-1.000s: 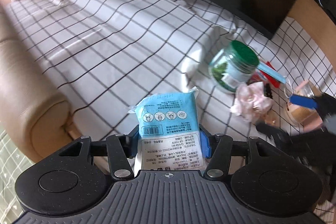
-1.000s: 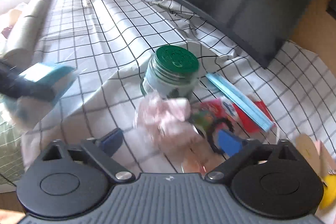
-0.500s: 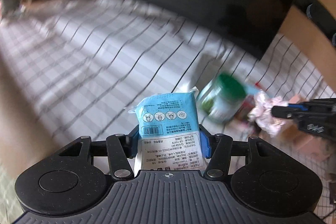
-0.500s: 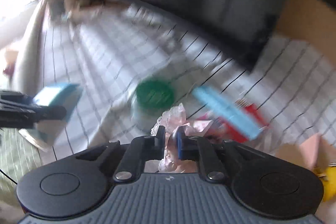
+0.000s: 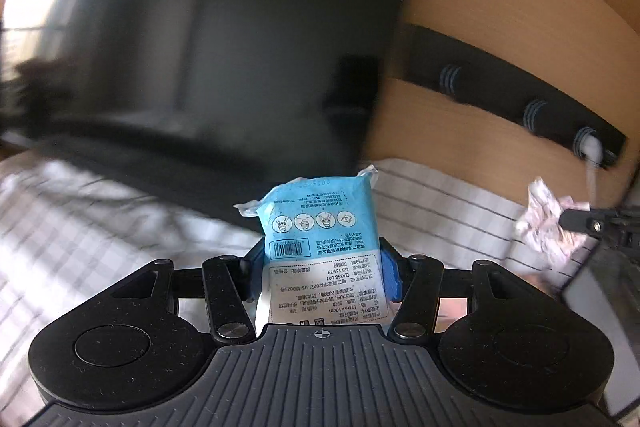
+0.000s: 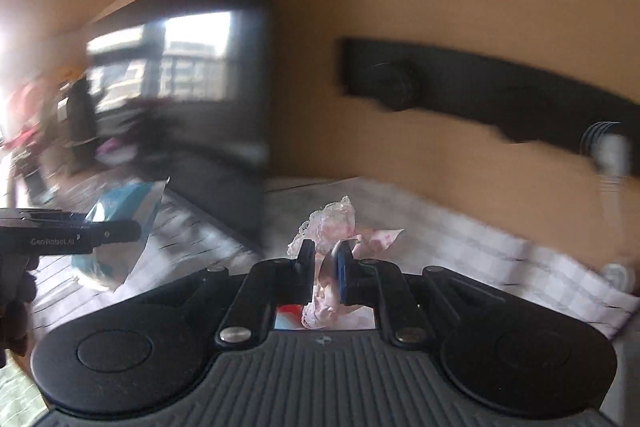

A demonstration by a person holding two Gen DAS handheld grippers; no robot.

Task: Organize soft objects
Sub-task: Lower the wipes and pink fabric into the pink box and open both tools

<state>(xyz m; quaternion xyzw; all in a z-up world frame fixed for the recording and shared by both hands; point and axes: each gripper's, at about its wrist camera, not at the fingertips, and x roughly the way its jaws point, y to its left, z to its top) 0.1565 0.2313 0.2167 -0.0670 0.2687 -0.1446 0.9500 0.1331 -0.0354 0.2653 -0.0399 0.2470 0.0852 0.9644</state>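
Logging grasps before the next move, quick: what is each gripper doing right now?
Left gripper: closed on the blue-and-white plastic tissue packet.
Right gripper: closed on the crumpled pink-and-white lacy cloth.

two wrist fisheyes, side by side, facing screen (image 5: 192, 67) and wooden wall (image 6: 440, 7)

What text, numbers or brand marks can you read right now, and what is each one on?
"GenRobot.AI": side of the left tool, in the right wrist view.
"GB 15979": blue and white packet held in the left tool, printed upside down.
"11cm×10cm": same packet, lower down.
Barcode and four round pictograms: same packet; the digits are too small to read.
Remaining packet print: too small to read.
Pink crumpled cloth in the right tool: no text.
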